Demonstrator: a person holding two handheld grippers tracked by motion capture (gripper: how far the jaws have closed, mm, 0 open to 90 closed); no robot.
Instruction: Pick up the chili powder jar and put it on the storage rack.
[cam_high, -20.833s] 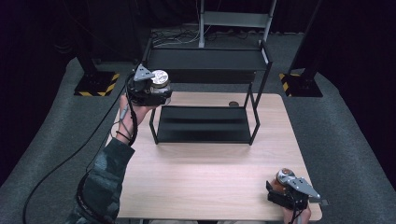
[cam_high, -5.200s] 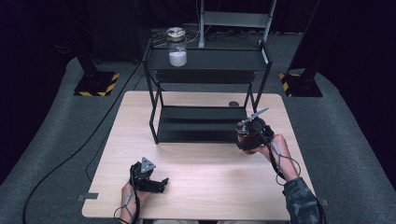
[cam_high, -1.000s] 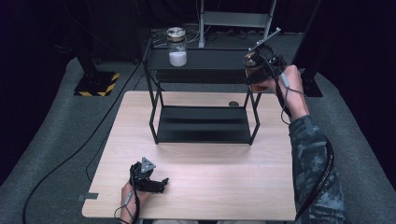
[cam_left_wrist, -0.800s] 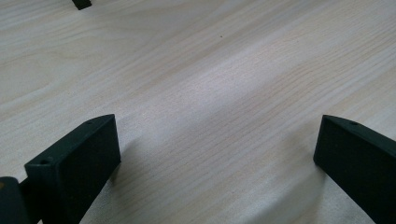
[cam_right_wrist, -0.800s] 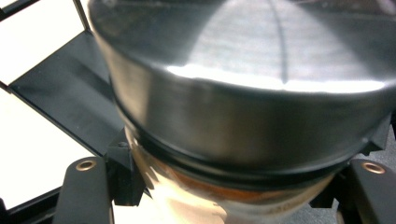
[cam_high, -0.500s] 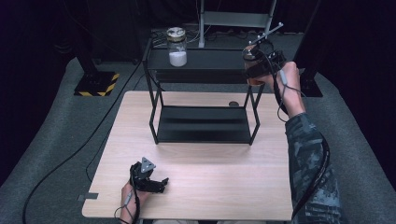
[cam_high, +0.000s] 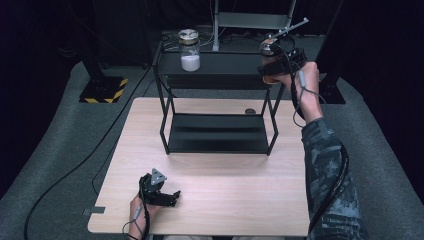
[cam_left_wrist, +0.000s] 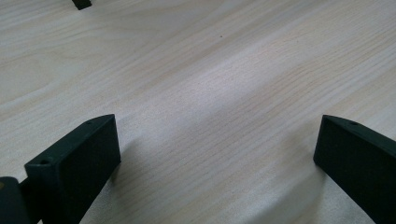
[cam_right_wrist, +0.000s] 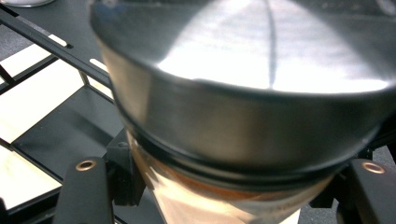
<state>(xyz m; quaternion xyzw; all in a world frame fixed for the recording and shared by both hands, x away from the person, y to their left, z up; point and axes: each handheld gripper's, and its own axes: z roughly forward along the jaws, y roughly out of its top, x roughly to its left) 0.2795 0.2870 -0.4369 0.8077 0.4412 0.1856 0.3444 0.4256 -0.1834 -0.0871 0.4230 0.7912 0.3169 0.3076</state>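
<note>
Nearest us, our left gripper (cam_high: 161, 192) rests on the pale wooden table (cam_high: 225, 210), jaws spread wide with bare wood between them. Farther off, our right gripper (cam_high: 274, 62) clamps a steel-lidded glass jar (cam_right_wrist: 243, 107) (brownish contents) at the right end of the black metal rack's top shelf (cam_high: 225, 65), well apart from a glass jar of white powder (cam_high: 189, 50).

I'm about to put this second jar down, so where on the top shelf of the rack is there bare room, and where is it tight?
The top shelf lies bare between the jar of white powder at its left end and the metal-lidded jar that the right gripper holds at its right end. The lower shelf is bare too. It is tight only beside the white jar.
</note>
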